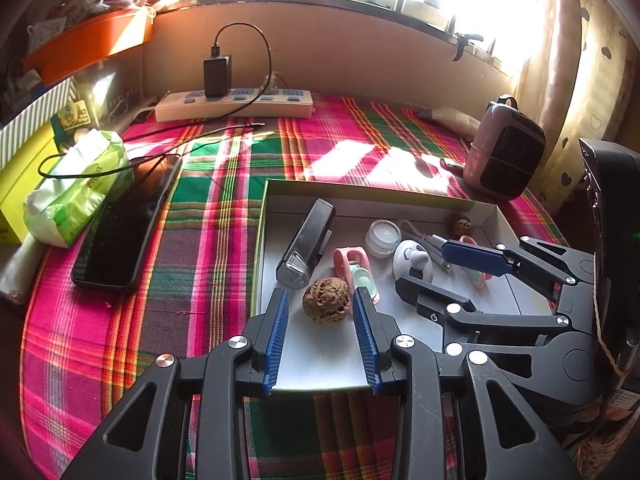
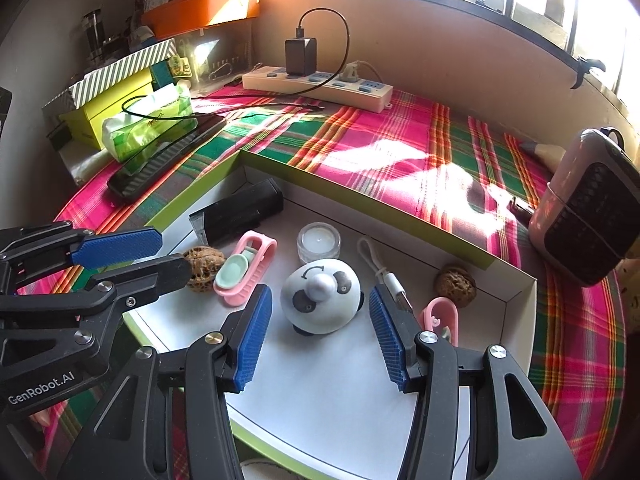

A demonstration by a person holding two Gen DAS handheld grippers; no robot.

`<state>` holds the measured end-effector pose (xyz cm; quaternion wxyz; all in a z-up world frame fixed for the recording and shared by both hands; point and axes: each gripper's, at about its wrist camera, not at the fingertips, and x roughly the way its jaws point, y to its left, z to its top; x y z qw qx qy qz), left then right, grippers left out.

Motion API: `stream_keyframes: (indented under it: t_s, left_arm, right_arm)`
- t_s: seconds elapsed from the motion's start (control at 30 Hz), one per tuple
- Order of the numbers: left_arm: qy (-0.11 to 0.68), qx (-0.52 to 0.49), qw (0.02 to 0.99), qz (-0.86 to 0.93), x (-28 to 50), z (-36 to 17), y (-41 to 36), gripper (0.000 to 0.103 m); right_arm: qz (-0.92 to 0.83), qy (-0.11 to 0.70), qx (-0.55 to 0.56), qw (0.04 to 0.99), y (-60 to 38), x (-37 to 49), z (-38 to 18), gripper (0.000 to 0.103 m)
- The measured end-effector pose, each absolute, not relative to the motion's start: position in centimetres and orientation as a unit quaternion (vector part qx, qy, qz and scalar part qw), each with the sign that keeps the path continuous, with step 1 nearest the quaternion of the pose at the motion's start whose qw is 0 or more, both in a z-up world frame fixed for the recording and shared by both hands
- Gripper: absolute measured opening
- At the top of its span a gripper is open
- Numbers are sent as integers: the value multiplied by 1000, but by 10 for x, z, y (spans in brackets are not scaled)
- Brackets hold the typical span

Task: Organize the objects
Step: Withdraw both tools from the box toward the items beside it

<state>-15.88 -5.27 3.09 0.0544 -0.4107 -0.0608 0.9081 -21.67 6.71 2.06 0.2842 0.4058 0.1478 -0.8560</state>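
Left gripper (image 1: 320, 300) jaws apart around walnut (image 1: 325, 299) on box (image 1: 486, 210) floor, pads clear (no grip). Right gripper (image 2: 320, 304) spread around panda toy (image 2: 320, 300), not touching.

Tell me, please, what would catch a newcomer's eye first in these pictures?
Probably the bright pink-and-green plaid cloth covering the table, lit by sun from the barred window behind. On it sits a shallow white box with green sides, holding small items; a panda-faced dome stands between the open pads of the right hand-held gripper. The left hand-held gripper is open around a walnut near the box's front left.
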Motion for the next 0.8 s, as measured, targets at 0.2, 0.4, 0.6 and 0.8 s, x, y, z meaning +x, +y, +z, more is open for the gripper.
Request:
stream_keyframes:
  t_s: [0.2,0.4,0.6,0.8]
  left_arm:
    - [-51,-404,47,912,-147,36,-51,31]
    - [-49,-397,46,915,-133,39,-50,31]
    - [-42,-389,44,919,-116,42,-47,31]
    - [-36,-384,48,921,-103,43,-43,31]
  right_arm:
    - [-860,135,406,279,73,-207,24,52]
    - [-869,116,396,275,82,-193,32,52]
    - [-877,107,383,270,88,-175,38,52]
    - [-885,106,369,263,93,-154,40,52]
